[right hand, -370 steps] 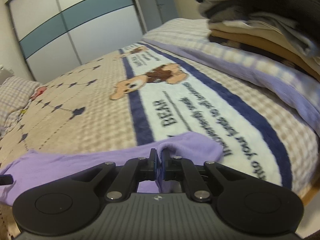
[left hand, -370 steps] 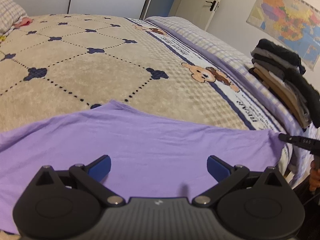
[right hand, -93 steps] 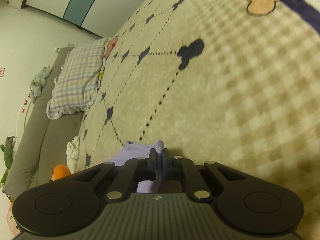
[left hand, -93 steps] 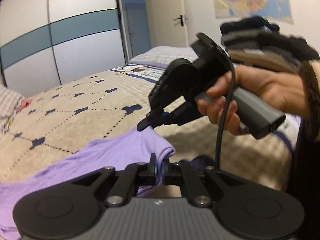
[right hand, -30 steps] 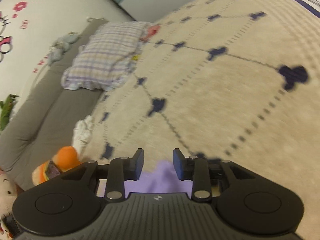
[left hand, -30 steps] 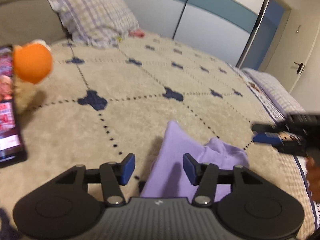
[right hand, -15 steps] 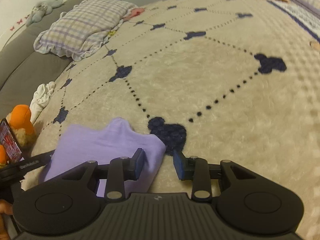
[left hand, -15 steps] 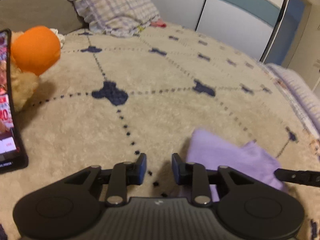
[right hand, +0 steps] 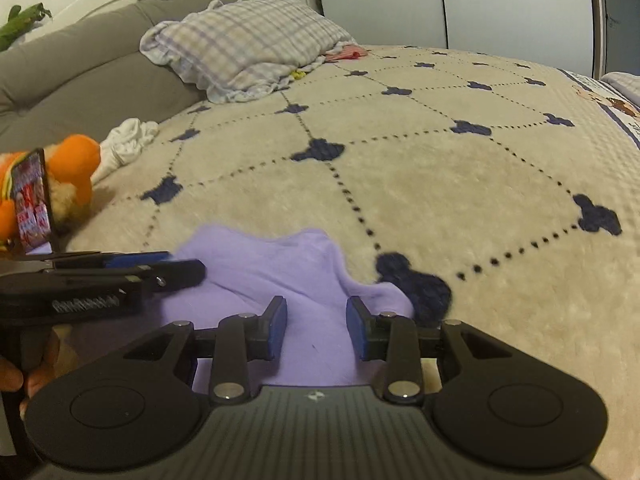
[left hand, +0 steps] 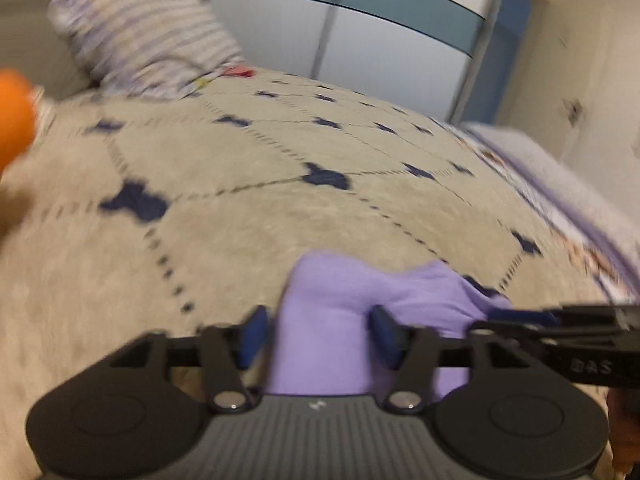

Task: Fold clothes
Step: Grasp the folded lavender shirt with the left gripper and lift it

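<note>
Jaws first: the left gripper is opening, its blue pads standing either side of a strip of the purple garment without pressing on it. The right gripper has its jaws parted too, with purple cloth lying between and below them; nothing is pinched.

The garment lies bunched on the near part of the beige blanket, a lumpy heap with a raised hump at its far edge and a loose flap running toward a dark blue motif. It looks like thin, soft knit: light, limp and quick to slump or slide over the plush pile, so it will keep no shape by itself. A hem or corner seems the best hold, since a pinch in the middle would only gather folds.

Both grippers tilt downward toward the bed and sit close side by side over the heap, the left one's fingers reaching across its left part in the right wrist view. A hand shows at the left edge there, on the handle. Further off lie an orange plush toy, a phone propped against it, and a checked pillow.
</note>
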